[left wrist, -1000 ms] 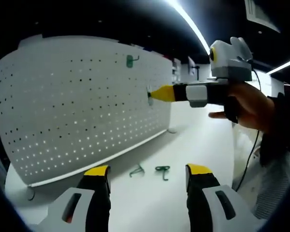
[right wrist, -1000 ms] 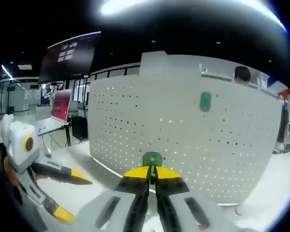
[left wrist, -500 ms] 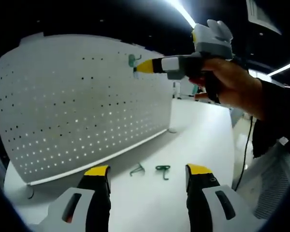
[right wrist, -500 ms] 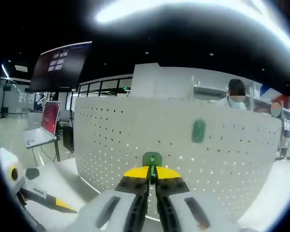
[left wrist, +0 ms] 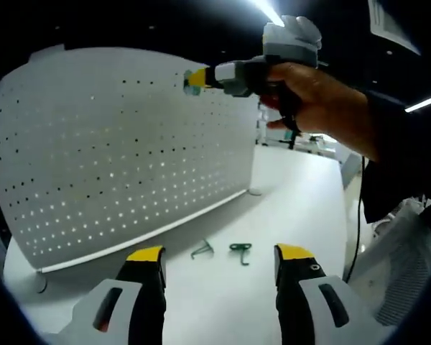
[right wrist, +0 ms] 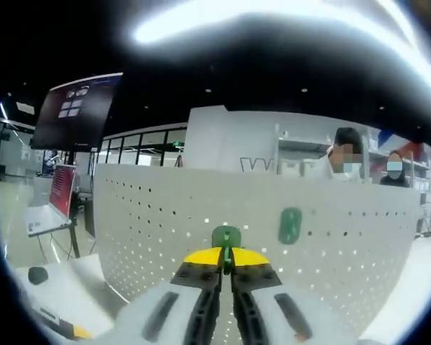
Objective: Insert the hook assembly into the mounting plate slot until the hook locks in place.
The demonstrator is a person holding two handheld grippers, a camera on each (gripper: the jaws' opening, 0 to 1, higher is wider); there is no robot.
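The white pegboard plate (left wrist: 115, 158) stands upright on the table. A hand holds my right gripper (left wrist: 194, 77) near the board's upper edge, shut on a green hook (right wrist: 226, 236) whose top pokes out above the yellow tips. In the right gripper view the gripper (right wrist: 226, 257) faces the pegboard (right wrist: 165, 223), and another green hook (right wrist: 289, 225) hangs mounted on it just to the right. My left gripper (left wrist: 220, 253) is open and low over the table, nothing between its fingers. Two loose green hooks (left wrist: 202, 249) (left wrist: 240, 251) lie on the table beyond it.
The white table (left wrist: 294, 187) stretches to the right of the board. Beyond the board's top edge stand people (right wrist: 341, 154). A dark wall screen (right wrist: 75, 111) and a laptop (right wrist: 57, 201) are at the left. A person's sleeve (left wrist: 395, 165) comes in from the right.
The right gripper has gone up and left along the board to its upper edge, still holding the green hook. The left gripper has stayed put.
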